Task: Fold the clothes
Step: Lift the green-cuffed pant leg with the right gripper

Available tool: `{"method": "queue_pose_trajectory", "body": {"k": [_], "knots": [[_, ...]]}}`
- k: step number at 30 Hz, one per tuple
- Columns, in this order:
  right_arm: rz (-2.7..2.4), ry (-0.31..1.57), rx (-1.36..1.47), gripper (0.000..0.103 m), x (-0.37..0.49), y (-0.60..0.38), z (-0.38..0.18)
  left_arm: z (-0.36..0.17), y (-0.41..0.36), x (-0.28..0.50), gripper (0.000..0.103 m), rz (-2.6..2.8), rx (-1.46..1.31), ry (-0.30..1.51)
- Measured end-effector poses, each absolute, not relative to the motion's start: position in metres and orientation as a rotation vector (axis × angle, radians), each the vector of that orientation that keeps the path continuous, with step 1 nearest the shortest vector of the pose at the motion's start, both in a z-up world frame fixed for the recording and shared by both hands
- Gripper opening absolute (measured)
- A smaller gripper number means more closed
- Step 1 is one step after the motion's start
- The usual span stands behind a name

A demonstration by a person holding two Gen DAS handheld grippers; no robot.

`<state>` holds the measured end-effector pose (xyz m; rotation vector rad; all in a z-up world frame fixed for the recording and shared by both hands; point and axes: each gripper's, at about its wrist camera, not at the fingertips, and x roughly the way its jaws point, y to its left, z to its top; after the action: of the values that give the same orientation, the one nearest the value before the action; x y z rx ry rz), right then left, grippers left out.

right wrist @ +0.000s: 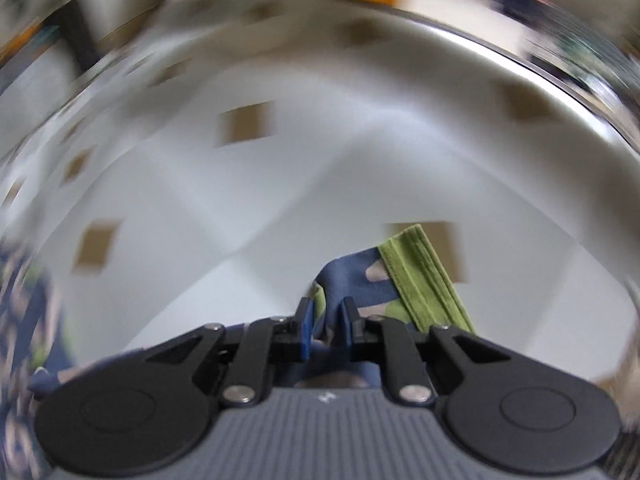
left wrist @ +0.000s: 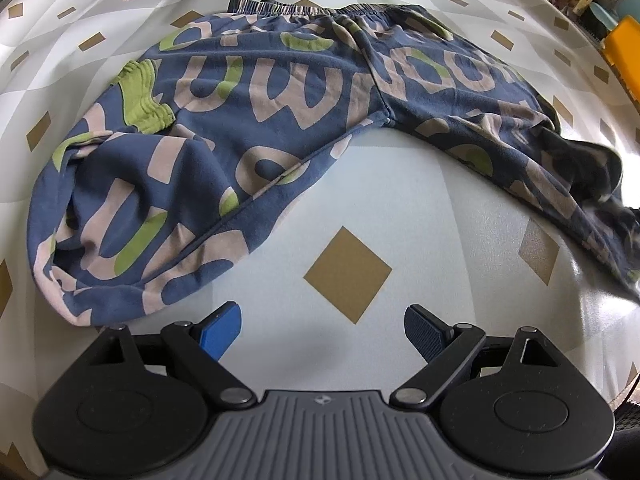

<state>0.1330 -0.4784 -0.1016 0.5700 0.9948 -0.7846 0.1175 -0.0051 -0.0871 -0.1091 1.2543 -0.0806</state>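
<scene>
A pair of blue trousers [left wrist: 280, 92] with pink and green lettering lies spread on the table, waistband at the far side and both legs bent toward me. Its left leg folds back so the green cuff [left wrist: 142, 98] rests on the cloth. My left gripper [left wrist: 322, 330] hovers open over bare tablecloth between the two legs, with nothing between its blue pads. In the blurred right wrist view my right gripper [right wrist: 326, 326] is shut on the end of the other trouser leg [right wrist: 360, 280], beside that leg's green cuff [right wrist: 424, 280].
The tablecloth [left wrist: 360, 208] is pale with tan diamonds. A yellow box [left wrist: 624, 48] and cluttered shelves stand beyond the table's far right edge. The table's metal rim [right wrist: 560, 92] curves across the right wrist view.
</scene>
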Motion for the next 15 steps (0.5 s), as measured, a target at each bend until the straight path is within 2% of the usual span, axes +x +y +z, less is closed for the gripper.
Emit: {"method": "queue_pose_trajectory", "body": {"k": [6,8,10,15], "knots": [[-0.922,0.972,0.608,0.023,0.118,-0.493,-0.099,-0.089,-0.006,0.119,0.089,-0.082,-0.106,1.262],[-0.902,0.97,0.605,0.03,0.117,-0.492,-0.093,-0.089,-0.007,0.12,0.089,-0.085,-0.108,1.263],[-0.881,0.968,0.569,0.038,0.118,-0.489,-0.083,-0.088,-0.006,0.12,0.089,-0.087,-0.112,1.261],[-0.732,0.908,0.607,0.047,0.105,-0.484,-0.049,-0.084,-0.002,0.119,0.089,-0.085,-0.133,1.252]]}}
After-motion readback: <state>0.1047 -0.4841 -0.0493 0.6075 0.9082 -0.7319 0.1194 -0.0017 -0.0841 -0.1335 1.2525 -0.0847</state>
